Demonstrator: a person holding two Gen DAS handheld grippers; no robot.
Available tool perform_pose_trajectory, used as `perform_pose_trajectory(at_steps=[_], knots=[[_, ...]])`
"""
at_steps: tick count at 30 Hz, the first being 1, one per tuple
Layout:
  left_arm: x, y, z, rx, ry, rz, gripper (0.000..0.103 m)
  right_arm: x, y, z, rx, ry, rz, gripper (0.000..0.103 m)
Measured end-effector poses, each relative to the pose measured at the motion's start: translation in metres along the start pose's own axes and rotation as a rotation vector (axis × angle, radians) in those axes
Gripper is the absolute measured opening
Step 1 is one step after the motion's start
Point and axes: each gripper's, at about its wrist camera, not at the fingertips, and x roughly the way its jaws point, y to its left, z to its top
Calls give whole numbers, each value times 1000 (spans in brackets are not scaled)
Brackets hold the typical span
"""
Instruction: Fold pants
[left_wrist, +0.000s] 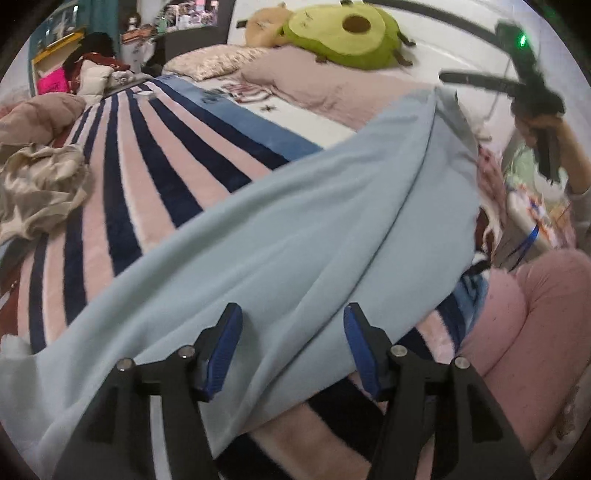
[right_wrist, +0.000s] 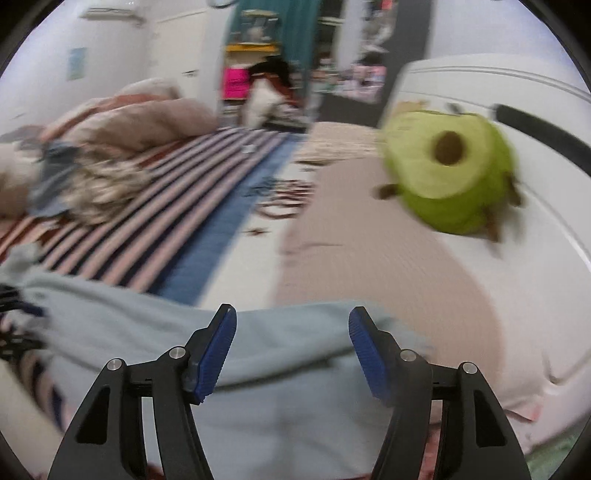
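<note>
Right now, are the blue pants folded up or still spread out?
Spread out. The light blue pants lie long and loose across the striped blanket, with only soft wrinkles, and both grippers are open above them.

The pants lie spread across the striped blanket on the bed. Behind them, at the bed's head, an avocado plush rests on a pillow. Crumpled cloth sits on the blanket, left of the pants.
</note>
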Motion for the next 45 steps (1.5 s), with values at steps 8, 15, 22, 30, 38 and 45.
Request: perform_pose_trajectory(at_steps=[8,15,22,30,38,45], knots=[[14,-5,1,-10,18,-11,3,24,73,-10,-122,60,234,60],[2,18,21,-56,-52,99,1,54,118,-27,-241,117,342,60],[20,43,53,-44,-64,216,1,67,120,-22,-222,125,355,60],[37,66,63,-95,-48,325,69,77,113,-26,-200,158,343,60],[-64,94,27,-192,-135,440,72,80,109,-29,-170,160,357,60],[-99,96,-55,-283,-38,565,74,78,114,-31,-139,151,384,60]])
